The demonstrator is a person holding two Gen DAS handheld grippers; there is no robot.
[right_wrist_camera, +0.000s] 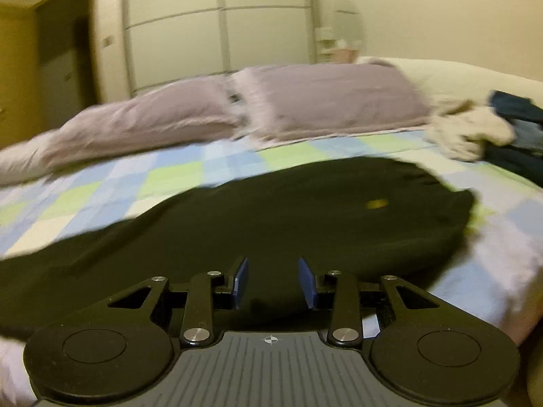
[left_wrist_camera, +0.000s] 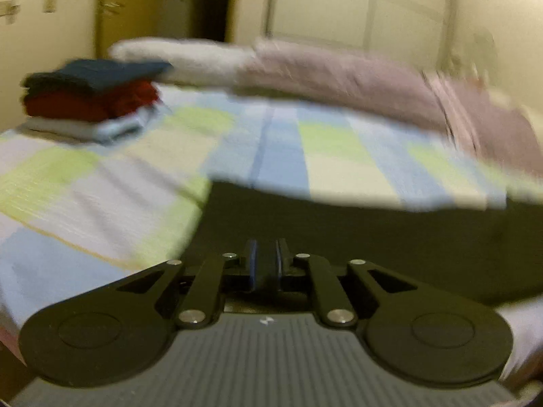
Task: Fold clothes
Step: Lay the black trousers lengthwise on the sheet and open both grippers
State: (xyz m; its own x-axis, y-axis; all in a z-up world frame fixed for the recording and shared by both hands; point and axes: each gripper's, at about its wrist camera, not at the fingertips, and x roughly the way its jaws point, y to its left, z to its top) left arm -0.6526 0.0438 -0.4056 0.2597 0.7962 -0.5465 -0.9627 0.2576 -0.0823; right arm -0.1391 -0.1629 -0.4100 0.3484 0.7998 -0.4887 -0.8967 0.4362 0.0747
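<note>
A black garment [right_wrist_camera: 271, 210] lies spread flat on the checkered bed sheet [right_wrist_camera: 101, 190]. It has a small yellow mark [right_wrist_camera: 376, 203] near its far right. In the left wrist view the same black garment [left_wrist_camera: 373, 237] fills the lower right. My left gripper [left_wrist_camera: 266, 261] has its blue pads [left_wrist_camera: 251, 257] drawn close together, with dark cloth pinched between them at the garment's near edge. My right gripper [right_wrist_camera: 273, 281] is open just above the garment's near edge, its blue pads [right_wrist_camera: 241, 281] wide apart and nothing held between them.
A folded stack [left_wrist_camera: 91, 98], navy over red over pale blue, sits at the bed's far left. Purple pillows [right_wrist_camera: 305, 101] line the head of the bed. Loose beige cloth [right_wrist_camera: 471, 132] and dark blue clothes [right_wrist_camera: 519, 118] lie at the right. A wardrobe [right_wrist_camera: 220, 34] stands behind.
</note>
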